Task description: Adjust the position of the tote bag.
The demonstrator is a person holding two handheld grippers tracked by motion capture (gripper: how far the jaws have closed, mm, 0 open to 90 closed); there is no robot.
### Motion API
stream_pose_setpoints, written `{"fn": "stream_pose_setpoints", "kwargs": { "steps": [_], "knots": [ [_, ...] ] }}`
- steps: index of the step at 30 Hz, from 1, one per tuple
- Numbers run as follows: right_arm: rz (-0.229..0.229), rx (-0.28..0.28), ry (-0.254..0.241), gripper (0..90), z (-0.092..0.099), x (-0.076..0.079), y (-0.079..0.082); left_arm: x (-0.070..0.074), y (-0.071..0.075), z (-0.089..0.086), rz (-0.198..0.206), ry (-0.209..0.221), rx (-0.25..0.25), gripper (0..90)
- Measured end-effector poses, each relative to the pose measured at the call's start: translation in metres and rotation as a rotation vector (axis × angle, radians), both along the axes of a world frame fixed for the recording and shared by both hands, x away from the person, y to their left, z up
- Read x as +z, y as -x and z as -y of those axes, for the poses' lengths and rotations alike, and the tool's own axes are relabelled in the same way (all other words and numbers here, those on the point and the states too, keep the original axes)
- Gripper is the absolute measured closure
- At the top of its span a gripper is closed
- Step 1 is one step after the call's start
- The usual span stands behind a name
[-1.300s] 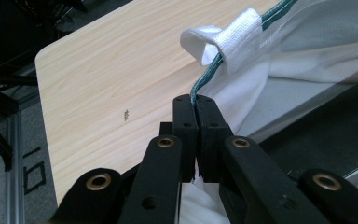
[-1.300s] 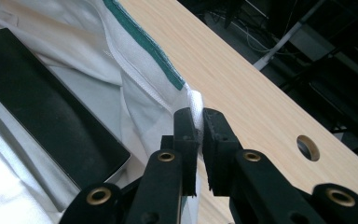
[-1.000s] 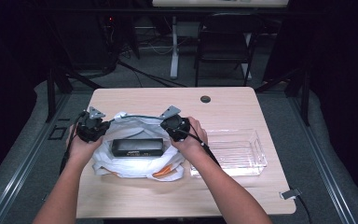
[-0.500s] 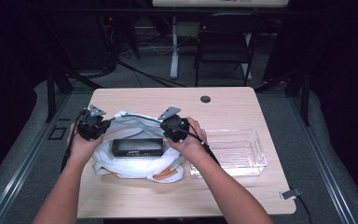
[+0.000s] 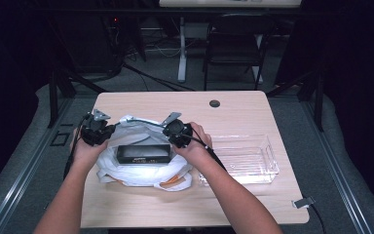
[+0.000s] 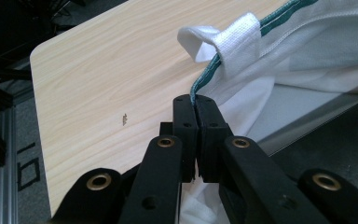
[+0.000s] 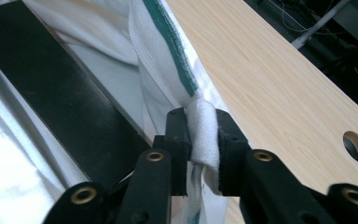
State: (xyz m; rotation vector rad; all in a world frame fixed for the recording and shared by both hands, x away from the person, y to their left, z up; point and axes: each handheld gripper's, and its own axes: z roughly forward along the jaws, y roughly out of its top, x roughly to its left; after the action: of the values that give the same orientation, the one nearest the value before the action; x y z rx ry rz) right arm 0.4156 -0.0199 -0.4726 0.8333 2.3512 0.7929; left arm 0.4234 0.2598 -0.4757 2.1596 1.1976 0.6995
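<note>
Both clamped on the white bag's green-trimmed rim, left gripper and right gripper flanking the black box lying lengthwise between, seemingly inside.

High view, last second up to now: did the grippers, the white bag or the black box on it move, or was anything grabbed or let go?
No visible change. The left gripper and right gripper stay shut on the white bag rim at either side. The black box lies in the same place on the bag, and the clear tray stays to the right on the table.
</note>
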Motion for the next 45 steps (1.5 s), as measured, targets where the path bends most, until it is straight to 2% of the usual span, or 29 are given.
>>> {"fn": "stream_pose_setpoints", "kwargs": {
  "steps": [5,10,11,12,15,22,28,40,44,45],
  "knots": [
    [0.021,-0.022,0.015,81.3,-0.002,-0.002,-0.001,-0.001,0.000,0.002,0.002,-0.008,0.000,88.6],
    [0.049,-0.045,0.021,81.5,-0.004,-0.002,-0.001,-0.002,0.001,0.003,-0.003,0.003,0.003,88.6],
    [0.066,-0.062,0.022,81.6,-0.005,-0.002,-0.001,-0.004,0.001,0.004,0.009,0.005,0.007,88.6],
    [0.069,-0.067,0.024,81.6,-0.005,-0.002,-0.001,-0.004,0.001,0.004,-0.004,0.004,0.003,88.6],
    [0.095,-0.093,0.008,81.7,-0.006,-0.002,-0.002,-0.006,0.000,0.006,0.002,-0.001,0.005,88.6],
    [0.114,-0.127,-0.009,81.7,-0.009,-0.007,-0.003,-0.009,0.000,0.009,-0.016,-0.022,-0.008,88.6],
    [0.091,-0.154,-0.030,81.7,-0.005,-0.012,-0.009,-0.011,-0.001,0.011,-0.022,-0.026,-0.011,88.6],
    [0.055,-0.158,-0.008,81.7,-0.002,-0.021,-0.018,-0.021,-0.005,0.014,-0.031,-0.026,-0.009,88.6],
    [0.053,-0.166,-0.023,81.7,-0.002,-0.024,-0.020,-0.021,-0.006,0.013,-0.042,-0.029,-0.013,88.6],
    [0.044,-0.164,-0.005,81.7,-0.002,-0.024,-0.021,-0.021,-0.006,0.013,-0.043,-0.031,-0.012,88.6]
  ]
}}
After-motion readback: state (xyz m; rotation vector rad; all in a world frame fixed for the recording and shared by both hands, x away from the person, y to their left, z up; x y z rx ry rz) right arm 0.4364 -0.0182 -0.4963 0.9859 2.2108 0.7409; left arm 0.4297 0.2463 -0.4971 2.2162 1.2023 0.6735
